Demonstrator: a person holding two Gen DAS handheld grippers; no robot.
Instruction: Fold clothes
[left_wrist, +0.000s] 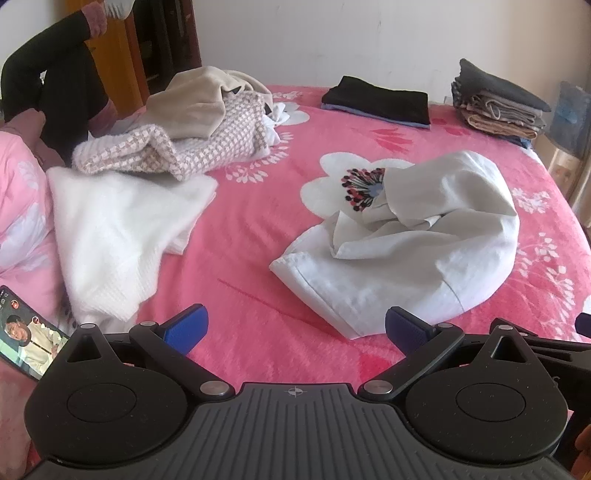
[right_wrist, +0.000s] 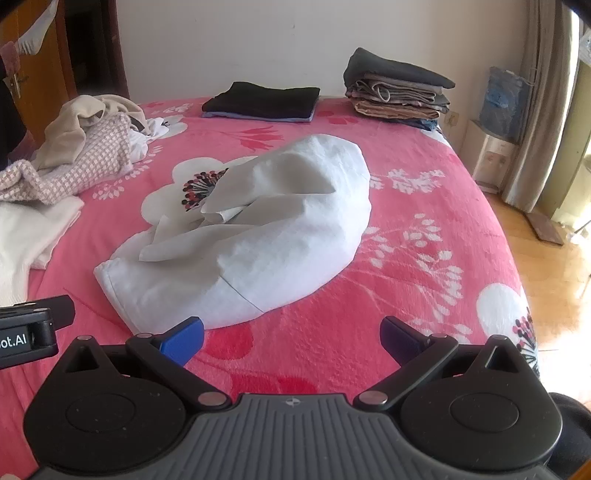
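A crumpled white garment (left_wrist: 417, 243) (right_wrist: 258, 229) lies in a curved heap in the middle of the pink flowered bed (left_wrist: 251, 229) (right_wrist: 424, 295). Its hemmed near end points toward me. My left gripper (left_wrist: 295, 328) hovers just short of that hem, open, nothing between its blue pads. My right gripper (right_wrist: 291, 334) is also open and empty, with its left pad (right_wrist: 183, 338) close to the garment's near edge. The left gripper's body (right_wrist: 29, 332) shows at the left edge of the right wrist view.
An unfolded pile, a beige piece (left_wrist: 199, 103), a checked knit (left_wrist: 166, 147) and a white fluffy cloth (left_wrist: 118, 229), lies at the left. A folded black piece (left_wrist: 376, 99) (right_wrist: 262, 99) and a folded stack (left_wrist: 498, 103) (right_wrist: 399, 88) sit at the far edge. A person (left_wrist: 55, 74) sits at far left; a phone (left_wrist: 29, 332) lies near.
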